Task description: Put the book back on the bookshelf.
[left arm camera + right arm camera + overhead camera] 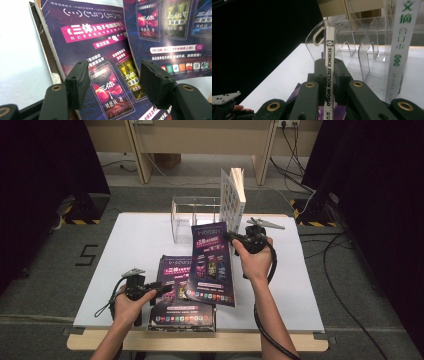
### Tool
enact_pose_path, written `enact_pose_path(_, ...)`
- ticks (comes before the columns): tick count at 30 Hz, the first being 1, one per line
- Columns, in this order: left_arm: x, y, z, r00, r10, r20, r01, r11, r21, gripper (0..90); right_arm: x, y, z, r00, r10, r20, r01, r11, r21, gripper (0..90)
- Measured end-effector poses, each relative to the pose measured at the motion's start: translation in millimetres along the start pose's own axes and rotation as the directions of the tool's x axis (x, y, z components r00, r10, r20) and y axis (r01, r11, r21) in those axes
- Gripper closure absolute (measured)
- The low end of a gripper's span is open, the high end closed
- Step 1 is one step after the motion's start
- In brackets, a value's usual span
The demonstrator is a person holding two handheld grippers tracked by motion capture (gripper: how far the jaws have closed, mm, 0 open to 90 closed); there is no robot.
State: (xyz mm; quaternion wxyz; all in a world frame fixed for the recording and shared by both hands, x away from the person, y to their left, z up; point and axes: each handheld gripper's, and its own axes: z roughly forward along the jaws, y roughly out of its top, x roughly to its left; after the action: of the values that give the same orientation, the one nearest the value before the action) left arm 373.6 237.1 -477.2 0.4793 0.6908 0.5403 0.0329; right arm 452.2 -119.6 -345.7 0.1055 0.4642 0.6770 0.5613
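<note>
In the high view, a white table (135, 245) carries a clear acrylic file rack (192, 217) at its far middle. A white book (235, 200) stands upright at the rack's right end. The right gripper (231, 236), in front of the rack and to its right, holds a dark purple magazine (210, 265) by its upper right edge; the magazine hangs lifted and tilted in front of the rack, its lower edge over a stack of like magazines (182, 307) lying flat nearer the person, at the table's front edge. The left gripper (162, 288) lies low over the left part of that stack, well in front of the rack.

In the left gripper view, the two black jaws stand apart with nothing between them, hovering just over the cover of the top magazine of the stack (100, 75). The lifted magazine (172, 32) hangs at the upper right, its bottom edge curling above the stack.

In the right gripper view, the jaws are clamped on the spine of the lifted magazine (329, 75), which reads "SCIENCE FICTION WORLD" and rises straight up between them. The rack (362, 50) stands just beyond it, its clear dividers upright, and the white book (400, 45) stands at the rack's right side. At the lower left, part of the left gripper (224, 103) shows near the table's edge.
</note>
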Motion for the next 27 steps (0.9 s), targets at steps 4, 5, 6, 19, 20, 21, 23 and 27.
enact_pose_path(4,0.1,0.3,-0.1,1.0000,-0.002,-0.003,0.002,1.0000,-0.005,39.9,3.9,3.4,-3.5,0.9998,-0.017,0.009,0.018,0.999,-0.030,83.6)
enact_pose_path(5,0.2,0.4,-0.2,1.0000,-0.002,-0.003,0.002,1.0000,-0.006,39.9,5.3,4.2,-4.4,0.9997,-0.021,0.014,0.022,0.999,-0.035,83.6)
enact_pose_path(6,0.2,0.4,-0.3,1.0000,-0.002,-0.003,0.002,1.0000,-0.006,39.9,6.7,4.9,-5.0,0.9996,-0.023,0.017,0.024,0.999,-0.045,83.6)
enact_pose_path(19,1.3,0.0,0.2,1.0000,0.000,-0.003,0.000,1.0000,-0.001,39.7,14.4,11.9,-7.7,0.9934,-0.084,0.078,0.094,0.987,-0.127,83.6)
enact_pose_path(20,1.2,0.2,0.0,1.0000,0.002,-0.003,-0.002,1.0000,-0.002,39.7,14.6,12.7,-7.8,0.9935,-0.083,0.078,0.093,0.987,-0.129,83.6)
enact_pose_path(21,1.2,0.4,-0.2,1.0000,0.002,-0.003,-0.002,1.0000,-0.004,39.7,14.9,13.3,-7.9,0.9932,-0.084,0.080,0.094,0.987,-0.130,83.6)
enact_pose_path(23,1.3,0.7,-0.6,1.0000,0.001,-0.004,-0.001,1.0000,-0.006,39.6,15.6,14.2,-7.2,0.9925,-0.087,0.086,0.098,0.986,-0.138,83.6)
enact_pose_path(27,1.9,0.5,-1.3,1.0000,0.001,-0.005,-0.001,1.0000,-0.007,39.7,16.0,15.5,-6.1,0.9914,-0.089,0.096,0.104,0.983,-0.153,83.6)
